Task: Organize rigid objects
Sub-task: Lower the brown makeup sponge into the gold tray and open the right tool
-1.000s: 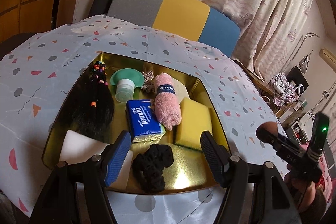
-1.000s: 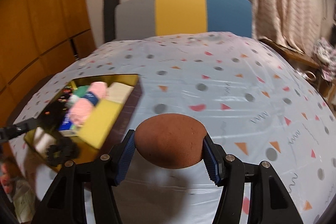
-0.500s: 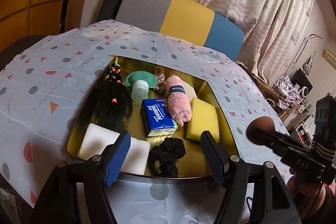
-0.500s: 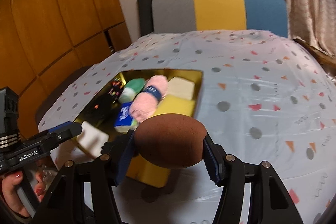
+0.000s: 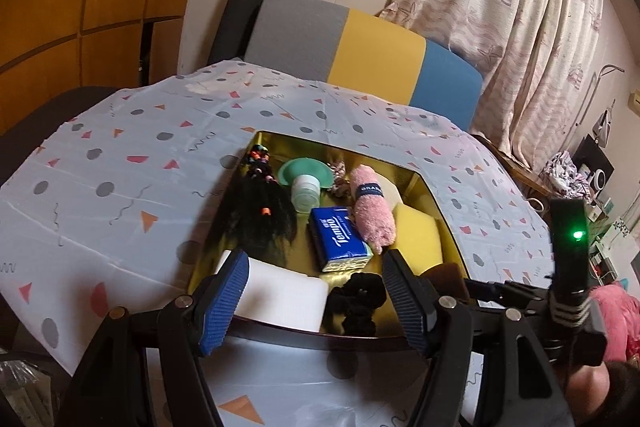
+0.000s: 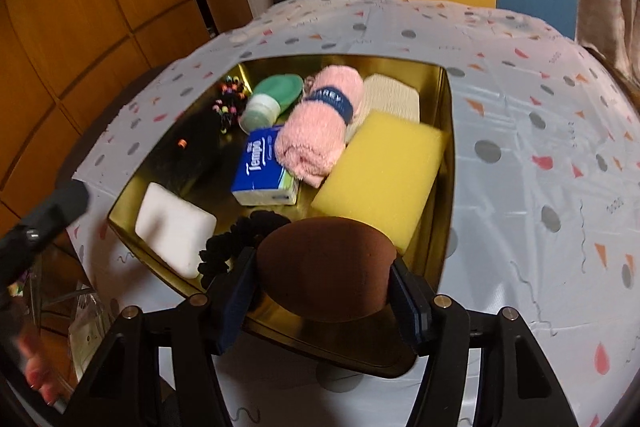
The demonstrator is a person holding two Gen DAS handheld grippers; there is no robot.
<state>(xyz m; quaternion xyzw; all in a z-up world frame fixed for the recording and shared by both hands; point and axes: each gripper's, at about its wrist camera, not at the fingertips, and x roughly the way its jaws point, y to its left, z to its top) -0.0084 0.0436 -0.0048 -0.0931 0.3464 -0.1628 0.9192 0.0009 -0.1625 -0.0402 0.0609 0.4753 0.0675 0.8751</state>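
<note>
My right gripper (image 6: 324,291) is shut on a brown oval sponge (image 6: 326,267) and holds it over the near right corner of the gold tray (image 6: 448,163). The tray holds a yellow sponge (image 6: 380,175), a pink rolled towel (image 6: 316,127), a blue Tempo tissue pack (image 6: 264,167), a white block (image 6: 174,229), a black scrunchie (image 6: 240,235), a green jar (image 6: 264,107) and a black hairpiece with beads (image 5: 256,211). My left gripper (image 5: 316,299) is open and empty at the tray's near edge (image 5: 280,331), above the white block (image 5: 280,295) and scrunchie (image 5: 356,301).
The tray sits on a table under a white cloth with coloured shapes (image 5: 120,167). A grey, yellow and blue chair back (image 5: 360,55) stands behind the table. Wooden panels (image 6: 80,7) are at the left, curtains (image 5: 520,7) at the right.
My right gripper has carried the brown sponge left and forward, from over the cloth to over the tray's near right corner. My left gripper has drawn back slightly and stays open.
</note>
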